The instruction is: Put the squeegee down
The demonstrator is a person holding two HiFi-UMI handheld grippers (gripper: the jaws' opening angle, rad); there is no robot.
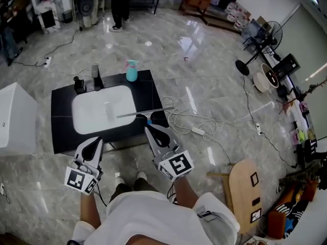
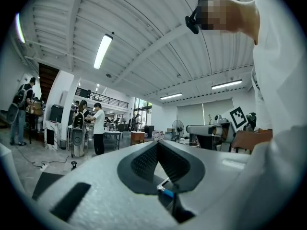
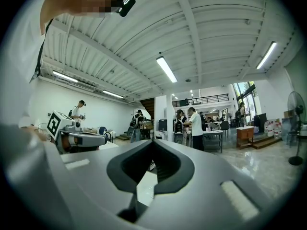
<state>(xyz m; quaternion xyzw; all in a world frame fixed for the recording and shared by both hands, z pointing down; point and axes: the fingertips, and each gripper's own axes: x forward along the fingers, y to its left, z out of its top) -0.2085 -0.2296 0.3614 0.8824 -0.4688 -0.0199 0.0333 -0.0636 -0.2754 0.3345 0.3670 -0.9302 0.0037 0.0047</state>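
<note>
The squeegee [image 1: 143, 113] lies on the black counter [image 1: 64, 131], its long silver blade reaching over the right rim of the white sink [image 1: 97, 117] and its blue handle pointing toward me. My right gripper [image 1: 146, 128] [image 3: 153, 142] is shut with nothing between its jaws, its tips just behind the handle. I cannot tell whether they touch it. My left gripper [image 1: 97, 139] [image 2: 157, 143] hangs shut and empty at the counter's front edge. A bit of the blue handle [image 2: 167, 192] shows through the gap of the left jaws.
A black faucet [image 1: 95, 75] and a teal spray bottle [image 1: 132, 71] stand at the back of the counter. White cables [image 1: 184, 121] lie on the floor to the right, with a wooden board [image 1: 244, 193] further right. A white box [image 1: 15, 119] stands at the left. People stand far behind.
</note>
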